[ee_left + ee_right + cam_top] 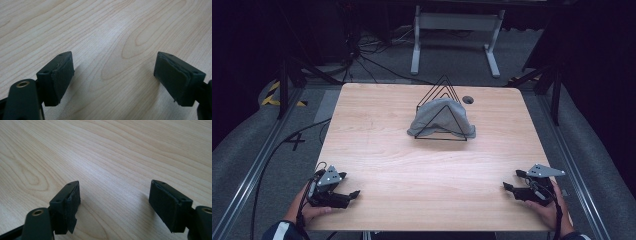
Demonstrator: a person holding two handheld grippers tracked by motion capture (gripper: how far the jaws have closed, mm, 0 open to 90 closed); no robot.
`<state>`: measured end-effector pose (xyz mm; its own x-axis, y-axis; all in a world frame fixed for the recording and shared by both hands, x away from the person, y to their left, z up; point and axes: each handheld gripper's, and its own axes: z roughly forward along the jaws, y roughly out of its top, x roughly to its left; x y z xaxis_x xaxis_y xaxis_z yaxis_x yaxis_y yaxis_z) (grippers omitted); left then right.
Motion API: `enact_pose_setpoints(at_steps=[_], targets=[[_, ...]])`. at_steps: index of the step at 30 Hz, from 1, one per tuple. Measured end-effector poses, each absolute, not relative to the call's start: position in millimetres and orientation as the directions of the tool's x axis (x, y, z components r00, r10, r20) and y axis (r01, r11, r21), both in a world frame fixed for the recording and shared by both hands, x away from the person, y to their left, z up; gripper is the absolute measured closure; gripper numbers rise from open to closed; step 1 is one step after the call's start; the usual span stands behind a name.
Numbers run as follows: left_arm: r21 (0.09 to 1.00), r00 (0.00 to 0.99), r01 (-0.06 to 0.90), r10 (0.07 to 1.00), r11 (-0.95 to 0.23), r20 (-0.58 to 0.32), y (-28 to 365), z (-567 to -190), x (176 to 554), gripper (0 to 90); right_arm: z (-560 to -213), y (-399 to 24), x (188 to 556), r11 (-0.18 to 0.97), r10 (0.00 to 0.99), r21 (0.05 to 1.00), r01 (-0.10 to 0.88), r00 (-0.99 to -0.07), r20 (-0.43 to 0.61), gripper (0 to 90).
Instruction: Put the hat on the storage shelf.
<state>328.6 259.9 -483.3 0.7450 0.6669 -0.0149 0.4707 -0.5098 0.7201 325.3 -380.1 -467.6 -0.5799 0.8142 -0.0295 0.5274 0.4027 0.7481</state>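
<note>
Both grippers rest at the near table (422, 190) corners, jaws apart, nothing between them: left gripper (354, 194), right gripper (507, 187); grey cloth (439, 116) lies draped over the black wire rack (443, 92) at centre-far, well apart from both. Advice: approach from both sides; pinch the cloth's hanging edges, not wire; lift straight up off the peaks.

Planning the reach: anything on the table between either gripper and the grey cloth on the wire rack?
Nothing visible. Bare table lies between the left gripper, the right gripper and the grey cloth. The cloth is draped over the black wire rack, whose front triangle crosses it.
</note>
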Motion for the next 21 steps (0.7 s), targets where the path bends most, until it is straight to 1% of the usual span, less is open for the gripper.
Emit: enact_pose_setpoints(at_steps=[21], targets=[[0.718,0.746,0.473,0.666,-0.510,-0.018,259.5,-483.3,329.0,15.9,-467.6,-380.0,325.2,0.402,0.814,0.748,0.528,-0.579,-0.029,25.6]])
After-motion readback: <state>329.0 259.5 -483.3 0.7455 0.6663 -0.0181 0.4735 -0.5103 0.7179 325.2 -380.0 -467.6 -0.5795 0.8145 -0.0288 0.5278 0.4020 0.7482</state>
